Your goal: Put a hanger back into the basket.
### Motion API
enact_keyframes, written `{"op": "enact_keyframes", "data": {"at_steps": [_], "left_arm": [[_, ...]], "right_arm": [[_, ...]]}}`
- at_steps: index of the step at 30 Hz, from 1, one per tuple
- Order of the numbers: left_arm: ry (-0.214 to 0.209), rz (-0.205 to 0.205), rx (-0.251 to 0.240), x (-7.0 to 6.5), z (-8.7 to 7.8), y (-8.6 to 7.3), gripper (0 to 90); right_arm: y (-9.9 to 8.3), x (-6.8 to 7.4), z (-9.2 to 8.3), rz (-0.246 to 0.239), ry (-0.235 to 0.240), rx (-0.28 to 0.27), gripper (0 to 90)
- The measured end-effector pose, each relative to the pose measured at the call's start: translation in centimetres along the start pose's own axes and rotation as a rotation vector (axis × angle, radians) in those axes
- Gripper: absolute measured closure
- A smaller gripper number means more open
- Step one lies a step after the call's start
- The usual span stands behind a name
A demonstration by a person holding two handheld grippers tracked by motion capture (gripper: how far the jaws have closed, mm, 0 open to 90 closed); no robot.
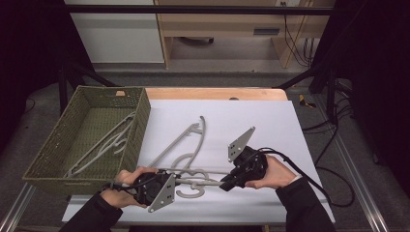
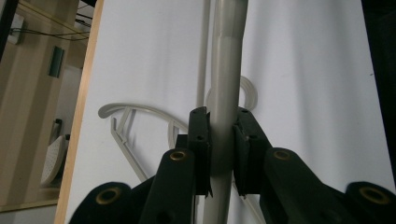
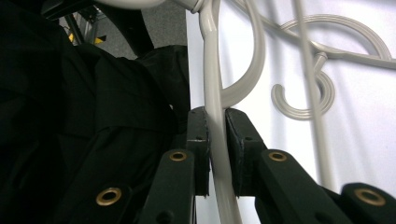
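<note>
Left gripper [image 1: 180,182] clamped on a grey hanger [image 1: 200,177] at the table's near edge; its jaws pinch the hanger's thick bar in the left gripper view. Right gripper [image 1: 224,186] clamped on the same hanger's thin arm. Hanger lies on the white sheet [image 1: 270,125], tangled with other hangers [image 1: 186,137]. More hangers sit in the green basket [image 1: 140,121] at left. No readable writing or labels.

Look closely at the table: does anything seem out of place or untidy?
Yes. Several grey hangers lie tangled on the white sheet, hooks interlocked, while another hanger already rests in the woven basket.
</note>
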State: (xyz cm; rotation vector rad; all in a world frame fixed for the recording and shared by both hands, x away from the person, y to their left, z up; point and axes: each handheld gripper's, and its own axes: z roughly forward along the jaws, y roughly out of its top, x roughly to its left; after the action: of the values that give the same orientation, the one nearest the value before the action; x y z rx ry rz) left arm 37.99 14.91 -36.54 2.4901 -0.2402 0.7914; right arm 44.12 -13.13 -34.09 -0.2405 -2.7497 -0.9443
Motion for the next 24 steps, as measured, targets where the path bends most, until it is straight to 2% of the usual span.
{"op": "enact_keyframes", "data": {"at_steps": [3, 6, 7, 8, 11, 15, 17, 18, 19, 20, 21, 22, 23, 24], "left_arm": [[-0.002, -0.005, 0.005, 0.0, -0.2, 0.2, 79.3], [-0.017, -0.032, 0.0, 0.2, -0.4, 0.5, 79.5], [-0.017, -0.032, 0.0, 0.2, -0.4, 0.5, 79.5], [-0.024, -0.052, -0.002, 0.3, -0.6, 0.6, 79.5], [-0.025, -0.076, -0.011, 0.4, -0.7, 0.7, 79.6], [-0.007, -0.151, -0.003, 0.9, -0.8, 0.8, 79.6], [-0.003, -0.165, -0.002, 1.0, -0.8, 0.8, 79.6], [0.003, -0.219, 0.007, 1.3, -0.6, 0.8, 79.6], [0.003, -0.219, 0.007, 1.3, -0.6, 0.8, 79.6], [0.012, -0.269, 0.024, 1.7, -0.4, 0.8, 79.6], [0.012, -0.269, 0.024, 1.7, -0.4, 0.8, 79.6], [0.014, -0.335, 0.034, 2.3, 0.0, 0.8, 79.6], [0.014, -0.335, 0.034, 2.3, 0.0, 0.8, 79.6], [0.011, -0.377, 0.041, 2.6, 0.3, 0.8, 79.6]], "right_arm": [[0.0, 0.1, -0.2, 0.0, -0.013, -0.001, 79.5], [-0.1, 0.1, -0.4, -0.012, -0.049, -0.015, 76.6], [-0.1, 0.2, -0.5, 0.0, -0.052, -0.013, 76.0], [-0.1, 0.2, -0.6, -0.005, -0.065, -0.022, 75.0], [-0.2, 0.3, -0.9, -0.004, -0.092, -0.041, 73.0], [-0.7, 0.3, -2.2, 0.001, -0.164, -0.136, 64.2], [-1.2, 0.4, -3.0, 0.022, -0.218, -0.211, 56.5], [-1.5, 0.3, -3.5, 0.031, -0.262, -0.265, 48.8], [-1.8, 0.3, -3.8, 0.039, -0.289, -0.299, 47.6], [-2.2, 0.3, -4.3, 0.048, -0.338, -0.335, 45.6], [-2.2, 0.3, -4.3, 0.048, -0.338, -0.335, 45.6], [-2.9, 0.2, -4.8, 0.081, -0.428, -0.416, 32.7], [-2.9, 0.2, -4.8, 0.081, -0.428, -0.416, 32.7], [-3.5, 0.1, -5.1, 0.105, -0.49, -0.462, 25.9]]}}
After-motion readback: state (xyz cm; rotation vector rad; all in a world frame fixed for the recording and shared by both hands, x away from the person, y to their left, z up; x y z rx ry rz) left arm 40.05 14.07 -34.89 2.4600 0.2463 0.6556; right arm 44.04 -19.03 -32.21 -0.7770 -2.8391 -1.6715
